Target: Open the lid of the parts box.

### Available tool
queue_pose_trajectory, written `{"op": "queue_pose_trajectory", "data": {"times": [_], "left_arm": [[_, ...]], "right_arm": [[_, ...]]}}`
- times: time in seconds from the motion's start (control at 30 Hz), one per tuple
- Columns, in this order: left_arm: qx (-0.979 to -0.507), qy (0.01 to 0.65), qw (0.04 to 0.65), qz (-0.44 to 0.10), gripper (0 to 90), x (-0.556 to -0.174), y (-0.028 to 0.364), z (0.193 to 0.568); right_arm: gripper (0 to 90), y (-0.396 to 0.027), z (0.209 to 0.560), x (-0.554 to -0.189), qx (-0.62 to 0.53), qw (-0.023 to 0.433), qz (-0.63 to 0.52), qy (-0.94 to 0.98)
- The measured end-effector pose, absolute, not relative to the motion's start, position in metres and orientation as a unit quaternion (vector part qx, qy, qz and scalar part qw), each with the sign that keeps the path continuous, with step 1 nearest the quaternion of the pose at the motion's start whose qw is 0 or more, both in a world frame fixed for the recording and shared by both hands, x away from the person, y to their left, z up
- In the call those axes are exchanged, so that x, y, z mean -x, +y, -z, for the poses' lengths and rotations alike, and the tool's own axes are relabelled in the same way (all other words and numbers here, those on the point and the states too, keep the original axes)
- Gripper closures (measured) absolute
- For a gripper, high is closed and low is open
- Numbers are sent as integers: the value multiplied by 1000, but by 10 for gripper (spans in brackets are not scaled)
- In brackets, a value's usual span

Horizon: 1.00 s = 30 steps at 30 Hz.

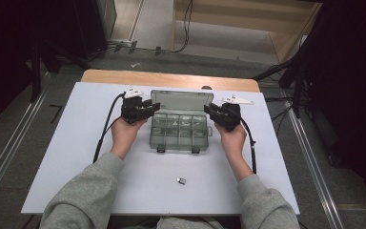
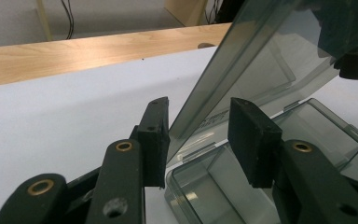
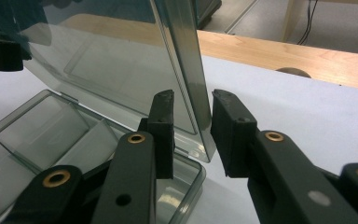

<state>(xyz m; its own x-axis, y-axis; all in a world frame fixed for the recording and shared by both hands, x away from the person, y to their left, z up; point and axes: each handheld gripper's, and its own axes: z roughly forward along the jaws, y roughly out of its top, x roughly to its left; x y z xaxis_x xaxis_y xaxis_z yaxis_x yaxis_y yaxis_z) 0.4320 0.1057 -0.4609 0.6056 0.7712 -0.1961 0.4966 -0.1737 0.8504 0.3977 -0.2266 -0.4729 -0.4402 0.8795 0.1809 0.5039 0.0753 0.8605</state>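
Two hand-held grippers flank a smoky clear compartment box point(image 1: 178, 129) at the middle of the white desk point(image 1: 76, 157). Its raised lid point(image 2: 270, 60) stands tilted. The left hand-held gripper point(image 2: 200, 135) straddles the lid's left edge, pads apart from it, released. The right hand-held gripper point(image 3: 193, 133) brackets the right edge, also unclenched. A small dark part point(image 1: 181, 181) lies nearer the person.

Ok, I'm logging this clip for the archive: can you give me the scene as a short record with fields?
box: clear compartment box on the white table
lid: lid raised, tilted back
left hand-held gripper: left hand-held gripper straddles the lid's left edge, pads not pressing
right hand-held gripper: right hand-held gripper straddles the right edge, gap visible
loose item: small metal part near the front
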Motion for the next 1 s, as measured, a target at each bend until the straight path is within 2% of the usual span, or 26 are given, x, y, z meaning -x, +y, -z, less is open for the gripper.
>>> {"op": "queue_pose_trajectory", "data": {"times": [1.0], "left_arm": [[-739,436,484,-172,579,-444,94,483]], "right_arm": [[662,-220,494,-417,-505,203,-456,704]]}}
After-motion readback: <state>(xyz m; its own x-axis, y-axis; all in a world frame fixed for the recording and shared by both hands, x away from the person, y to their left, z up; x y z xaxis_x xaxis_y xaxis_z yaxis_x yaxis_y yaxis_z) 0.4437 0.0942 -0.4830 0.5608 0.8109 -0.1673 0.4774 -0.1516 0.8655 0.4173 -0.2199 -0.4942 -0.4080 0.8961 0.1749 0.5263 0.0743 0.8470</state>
